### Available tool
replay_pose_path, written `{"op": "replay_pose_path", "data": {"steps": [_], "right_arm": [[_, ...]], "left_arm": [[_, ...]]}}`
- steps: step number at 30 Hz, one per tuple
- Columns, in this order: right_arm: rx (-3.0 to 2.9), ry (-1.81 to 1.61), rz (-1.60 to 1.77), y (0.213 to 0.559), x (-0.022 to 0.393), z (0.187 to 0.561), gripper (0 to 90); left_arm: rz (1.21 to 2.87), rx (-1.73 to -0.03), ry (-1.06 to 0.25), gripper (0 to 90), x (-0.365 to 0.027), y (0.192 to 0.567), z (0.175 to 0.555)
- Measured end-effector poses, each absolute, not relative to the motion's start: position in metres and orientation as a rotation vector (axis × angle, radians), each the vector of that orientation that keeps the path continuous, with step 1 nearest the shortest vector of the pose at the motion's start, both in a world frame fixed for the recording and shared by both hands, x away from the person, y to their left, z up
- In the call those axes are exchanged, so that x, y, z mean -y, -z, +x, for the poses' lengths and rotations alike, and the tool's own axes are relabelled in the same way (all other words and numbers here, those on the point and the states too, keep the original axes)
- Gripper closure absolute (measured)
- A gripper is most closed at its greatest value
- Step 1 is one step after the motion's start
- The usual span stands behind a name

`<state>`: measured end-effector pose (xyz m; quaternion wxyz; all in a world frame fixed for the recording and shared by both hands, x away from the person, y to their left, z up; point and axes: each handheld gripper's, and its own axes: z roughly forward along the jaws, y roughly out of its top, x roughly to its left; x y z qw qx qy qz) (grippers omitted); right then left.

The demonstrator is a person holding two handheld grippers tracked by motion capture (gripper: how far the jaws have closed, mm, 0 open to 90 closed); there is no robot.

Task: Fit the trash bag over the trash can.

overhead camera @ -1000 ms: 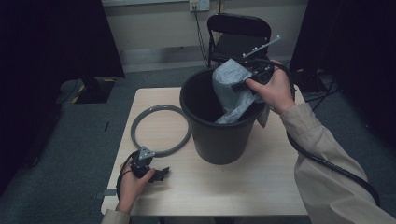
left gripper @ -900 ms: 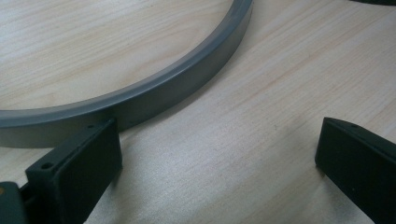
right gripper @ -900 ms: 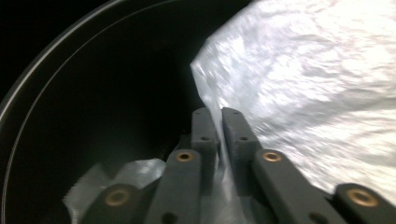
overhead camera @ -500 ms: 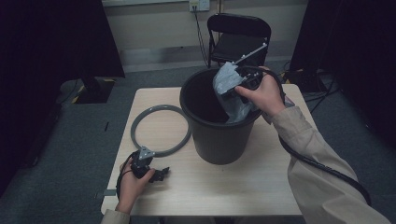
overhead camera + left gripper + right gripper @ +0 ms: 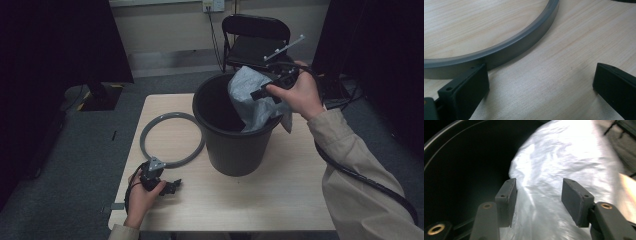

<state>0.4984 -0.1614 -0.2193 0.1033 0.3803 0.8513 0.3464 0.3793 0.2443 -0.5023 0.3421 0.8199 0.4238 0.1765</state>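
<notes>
pale wood table (image 5: 280,200) carries a black bin (image 5: 235,145), with a grey ring (image 5: 171,137) lying flat just beside it. a grey plastic liner (image 5: 252,100) is draped over the bin's far rim, half inside, evidently for lining it. the right gripper (image 5: 265,91) is held above that rim, its jaws just opened and apart, with liner between them but not pinched. the left gripper (image 5: 172,186) is rested by the ring, jaws spread, grasping nothing.

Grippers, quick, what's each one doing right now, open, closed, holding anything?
Left gripper: open, empty, low over the table beside the grey ring.
Right gripper: jaws just opened, plastic bag between them, not clamped, over the black bin.
</notes>
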Motion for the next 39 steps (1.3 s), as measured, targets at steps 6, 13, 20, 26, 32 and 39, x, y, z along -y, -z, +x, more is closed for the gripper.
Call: {"op": "replay_pose_path", "data": {"steps": [6, 13, 20, 26, 32, 39], "right_arm": [[-2.413, -1.044, 1.194, 0.212, 0.19, 0.504, 38.4], [-2.458, -1.064, 1.182, 0.218, 0.188, 0.5, 50.9], [-2.547, -1.04, 1.165, 0.226, 0.18, 0.503, 73.7], [-2.625, -1.023, 1.126, 0.236, 0.164, 0.502, 90.0], [-2.679, -0.943, 1.079, 0.248, 0.144, 0.502, 90.0], [-2.68, -0.975, 1.097, 0.25, 0.146, 0.5, 72.5]], "left_arm": [[2.13, -1.103, -0.456, 0.0, -0.244, 0.502, 0.379], [2.131, -1.102, -0.459, 0.0, -0.244, 0.502, 0.379], [2.132, -1.102, -0.458, 0.0, -0.244, 0.502, 0.379], [2.132, -1.102, -0.456, 0.0, -0.244, 0.502, 0.379], [2.133, -1.102, -0.459, 0.0, -0.244, 0.502, 0.379], [2.133, -1.102, -0.459, 0.0, -0.244, 0.502, 0.379]]}}
